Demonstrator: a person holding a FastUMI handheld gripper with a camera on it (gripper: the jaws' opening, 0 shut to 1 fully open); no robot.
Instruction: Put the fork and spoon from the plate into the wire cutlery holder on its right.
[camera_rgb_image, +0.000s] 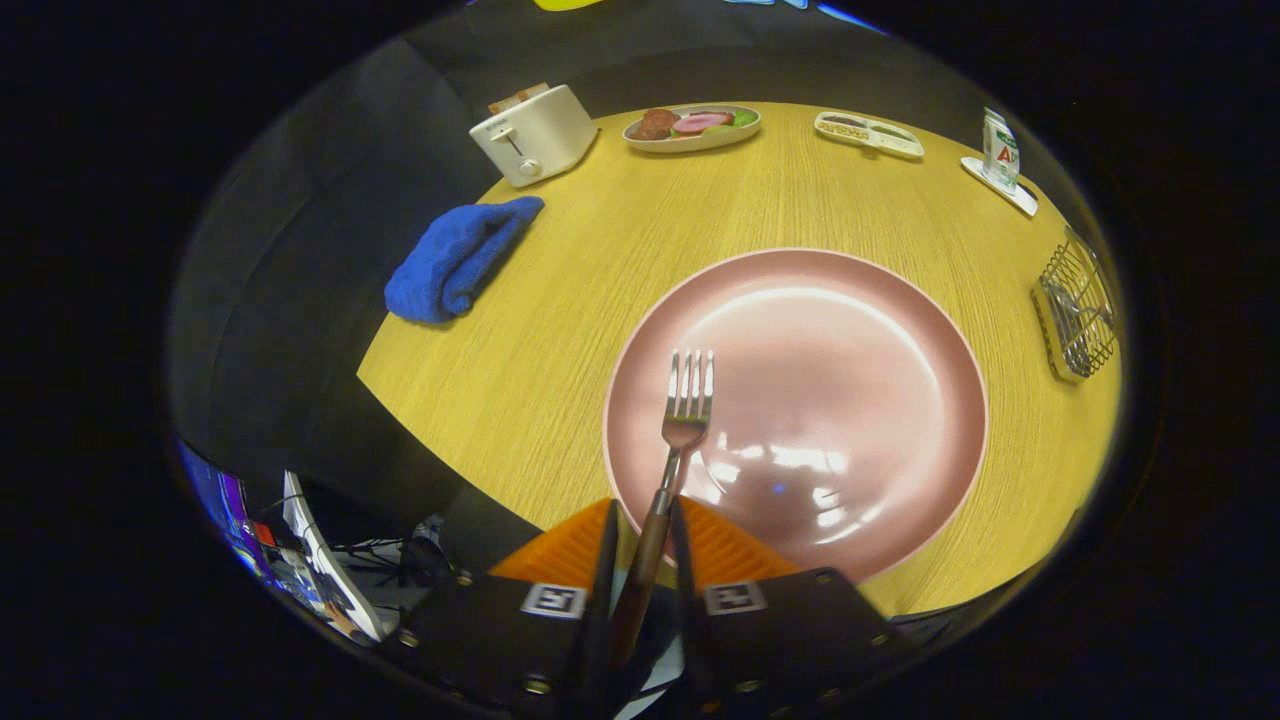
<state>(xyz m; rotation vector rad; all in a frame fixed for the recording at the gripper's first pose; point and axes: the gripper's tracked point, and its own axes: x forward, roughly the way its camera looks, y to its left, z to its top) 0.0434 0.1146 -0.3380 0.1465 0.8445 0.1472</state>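
Between the claw (641, 540) fingers sits the fork (676, 440), gripped by its handle and pointing straight ahead over the plate (900, 380). Far right waits the wire holder (1078, 310), maybe already holding something.

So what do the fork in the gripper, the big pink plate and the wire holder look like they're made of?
Fork: shiny metal tines, brown handle that looks wooden, clamped in the gripper.
Pink round plate: probably glazed ceramic, judging by glossy reflections.
Wire cutlery holder: thin metal wire grid; its pale base may be wood.
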